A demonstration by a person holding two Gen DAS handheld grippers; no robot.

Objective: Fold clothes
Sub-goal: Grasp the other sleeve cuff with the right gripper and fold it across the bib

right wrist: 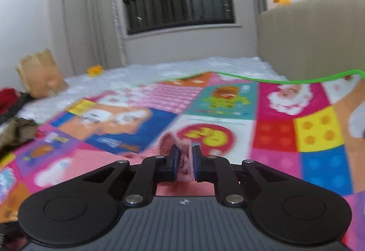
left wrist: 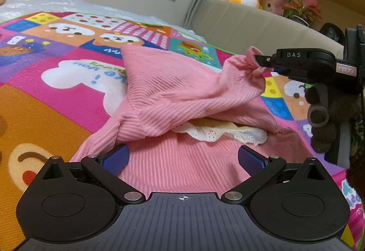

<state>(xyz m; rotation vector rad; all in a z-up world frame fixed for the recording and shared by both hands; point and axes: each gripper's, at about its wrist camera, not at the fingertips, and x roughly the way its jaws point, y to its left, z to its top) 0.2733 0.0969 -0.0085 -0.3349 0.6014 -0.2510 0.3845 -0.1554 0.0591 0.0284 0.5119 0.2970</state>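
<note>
Pinching pink top [left wrist: 173, 91] cuff, right gripper [right wrist: 184, 165] clamped, left gripper [left wrist: 182, 158] wide, empty above it

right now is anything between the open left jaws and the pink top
Nothing visible. The left gripper hangs open right over the pink top, with only ribbed fabric between its jaws. The right gripper is off to the side, shut on a bunched end of the top, lifted off the play mat.

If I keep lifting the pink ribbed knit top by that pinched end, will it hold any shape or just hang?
Probably just hang: the pink ribbed knit top sags in soft folds from the right gripper. It likely stretches, since the ribs pull taut toward the pinch. It seems light; a small bunch between the fingers carries it.
</note>
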